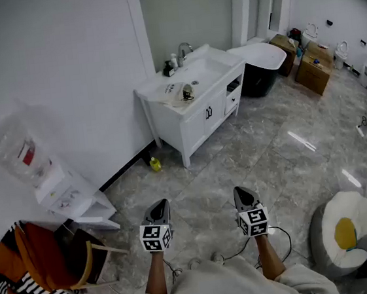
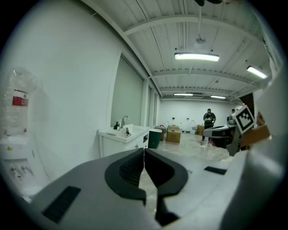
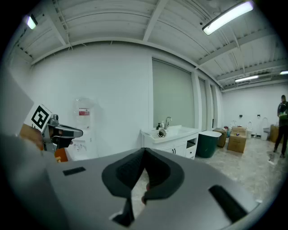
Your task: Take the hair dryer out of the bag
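Observation:
A clear bag (image 1: 183, 93) with a dark object inside lies on the white vanity (image 1: 197, 118) against the far wall; whether the object is the hair dryer I cannot tell at this distance. The bag (image 2: 128, 131) shows small in the left gripper view and again, as the bag (image 3: 162, 132), in the right gripper view. My left gripper (image 1: 159, 209) and right gripper (image 1: 241, 193) hang side by side over the floor, far short of the vanity. Both are shut and hold nothing. The left gripper (image 2: 144, 151) and right gripper (image 3: 145, 152) show their jaws closed together.
A water dispenser (image 1: 51, 186) stands at the left wall, with a chair (image 1: 55, 260) draped in orange cloth below it. A small yellow bottle (image 1: 154, 164) sits on the floor by the vanity. A dark bin (image 1: 260, 78), cardboard boxes (image 1: 313, 72) and an egg-patterned cushion (image 1: 348, 226) are to the right. A person (image 2: 209, 118) stands far off.

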A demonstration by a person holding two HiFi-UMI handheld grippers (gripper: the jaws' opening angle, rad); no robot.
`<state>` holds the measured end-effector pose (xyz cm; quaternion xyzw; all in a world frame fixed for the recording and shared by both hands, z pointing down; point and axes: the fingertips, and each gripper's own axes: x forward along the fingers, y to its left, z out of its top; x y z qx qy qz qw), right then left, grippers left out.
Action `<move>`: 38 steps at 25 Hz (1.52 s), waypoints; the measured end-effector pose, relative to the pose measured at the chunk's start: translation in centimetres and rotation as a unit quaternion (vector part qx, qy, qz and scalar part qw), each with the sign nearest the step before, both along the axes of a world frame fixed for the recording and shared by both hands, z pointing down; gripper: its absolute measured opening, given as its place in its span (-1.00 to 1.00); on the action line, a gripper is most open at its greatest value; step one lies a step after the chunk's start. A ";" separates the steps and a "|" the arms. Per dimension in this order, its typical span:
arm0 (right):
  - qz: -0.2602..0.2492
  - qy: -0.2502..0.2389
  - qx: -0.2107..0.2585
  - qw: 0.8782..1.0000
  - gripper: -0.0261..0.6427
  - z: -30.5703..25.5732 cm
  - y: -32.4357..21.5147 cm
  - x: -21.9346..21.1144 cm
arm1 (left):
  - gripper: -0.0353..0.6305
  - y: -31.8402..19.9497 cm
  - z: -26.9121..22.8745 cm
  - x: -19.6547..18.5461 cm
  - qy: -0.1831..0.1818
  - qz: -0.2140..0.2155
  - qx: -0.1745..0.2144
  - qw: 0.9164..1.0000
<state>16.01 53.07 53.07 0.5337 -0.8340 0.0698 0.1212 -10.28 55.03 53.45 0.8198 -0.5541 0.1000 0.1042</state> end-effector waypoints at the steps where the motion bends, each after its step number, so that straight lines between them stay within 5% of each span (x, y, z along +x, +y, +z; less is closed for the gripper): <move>1: 0.000 0.000 0.000 1.000 -0.93 0.0 -0.2 -0.1 | -0.86 -0.1 0.1 -0.1 -0.001 0.000 0.000 1.000; 14: -0.024 -0.008 0.008 1.000 -0.90 -0.3 -0.9 -0.7 | -0.85 -0.9 -0.7 0.8 -0.005 0.012 0.011 1.000; 16: -0.046 -0.019 0.008 0.999 -0.39 -0.2 -0.8 -1.1 | -0.85 -1.1 -0.6 1.3 -0.004 0.017 0.012 1.000; 21: -0.060 -0.016 0.004 0.998 0.01 0.3 -1.0 -0.5 | -0.28 -1.6 -0.6 3.6 -0.003 0.038 0.015 0.999; 38: -0.081 -0.018 0.010 0.997 -0.08 1.1 -3.8 3.9 | -0.23 -2.8 0.5 9.1 -0.011 0.012 0.011 1.000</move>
